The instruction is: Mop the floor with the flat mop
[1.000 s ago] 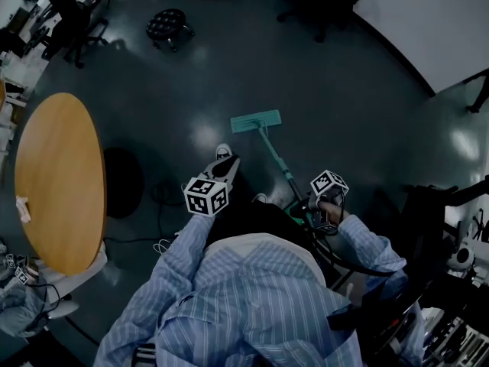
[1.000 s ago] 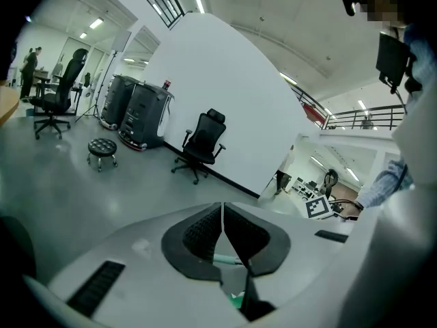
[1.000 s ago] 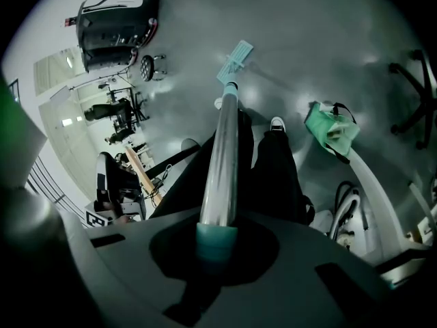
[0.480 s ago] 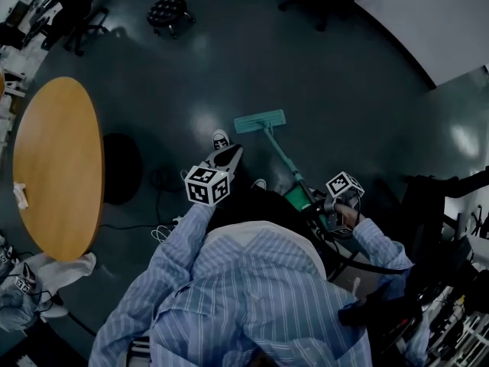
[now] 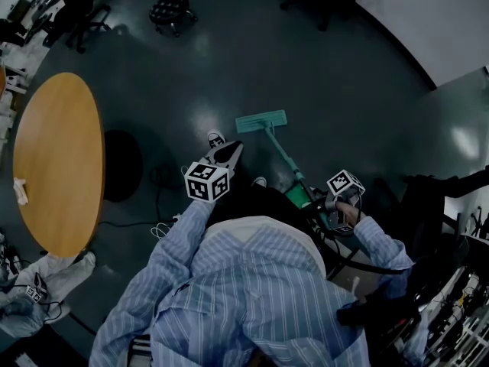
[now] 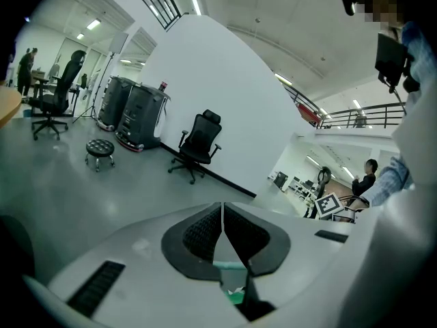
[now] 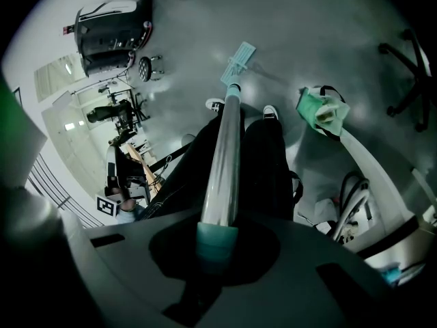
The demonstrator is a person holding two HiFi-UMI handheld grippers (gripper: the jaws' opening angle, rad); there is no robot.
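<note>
Right tongs (image 7: 217, 243) are clamped on the pole of the flat mop (image 5: 261, 121): silvery shaft, teal collar, teal rectangular head lying flat on the dark floor (image 5: 336, 82) just beyond the person's shoe (image 5: 217, 139). My left tongs (image 6: 222, 227) are pressed together, empty.

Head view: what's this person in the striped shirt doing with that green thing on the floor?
A person is mopping. The right hand-held gripper is clamped on the mop handle, and the green mop head lies flat on the dark floor near their shoes. The left hand-held gripper is shut on nothing, held out left of the handle, apart from it.
</note>
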